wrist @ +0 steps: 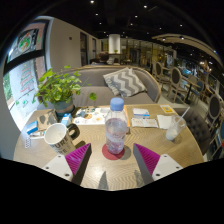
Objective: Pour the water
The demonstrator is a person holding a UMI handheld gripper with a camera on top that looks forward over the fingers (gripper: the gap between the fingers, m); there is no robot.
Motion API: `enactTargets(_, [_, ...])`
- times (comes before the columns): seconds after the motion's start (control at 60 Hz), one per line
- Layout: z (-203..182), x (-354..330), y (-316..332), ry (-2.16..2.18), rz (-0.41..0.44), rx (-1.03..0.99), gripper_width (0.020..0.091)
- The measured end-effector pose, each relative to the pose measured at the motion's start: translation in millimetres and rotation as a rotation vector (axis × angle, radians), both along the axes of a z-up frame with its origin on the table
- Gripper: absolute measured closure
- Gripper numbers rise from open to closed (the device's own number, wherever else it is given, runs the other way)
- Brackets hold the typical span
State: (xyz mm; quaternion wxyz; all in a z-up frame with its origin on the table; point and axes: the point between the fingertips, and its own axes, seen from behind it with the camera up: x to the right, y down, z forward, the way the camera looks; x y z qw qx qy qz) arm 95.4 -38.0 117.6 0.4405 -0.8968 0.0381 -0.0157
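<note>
A clear plastic water bottle [116, 128] with a blue cap stands upright on a round red coaster [114, 152] on the wooden table [150, 135]. My gripper [112, 160] is open, its magenta pads [78, 157] spread wide to either side of the coaster. The bottle stands just ahead of the fingertips, with a gap at each side. A white mug [59, 136] with dark lettering sits to the left of the bottle. A clear glass [174, 127] stands at the right side of the table.
A potted green plant [57, 90] stands at the table's back left. Papers and booklets [144, 120] lie behind the bottle. A grey sofa with a chevron cushion [124, 81] is beyond the table, chairs [178, 85] to the right.
</note>
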Motion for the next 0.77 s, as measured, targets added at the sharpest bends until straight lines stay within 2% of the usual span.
enactTargets(0.067, [19.9, -9.0, -29.8, -0.004, -0.043, -0.013, 0.025])
enactTargets(0.35, [85.4, -69.8, -132.3, -0.001, -0.07, -0.009, 0.0248])
enactTargets(0.767, [126.0, -93.6, -164.0, -0.025, -0.034, 0.033, 0.0248])
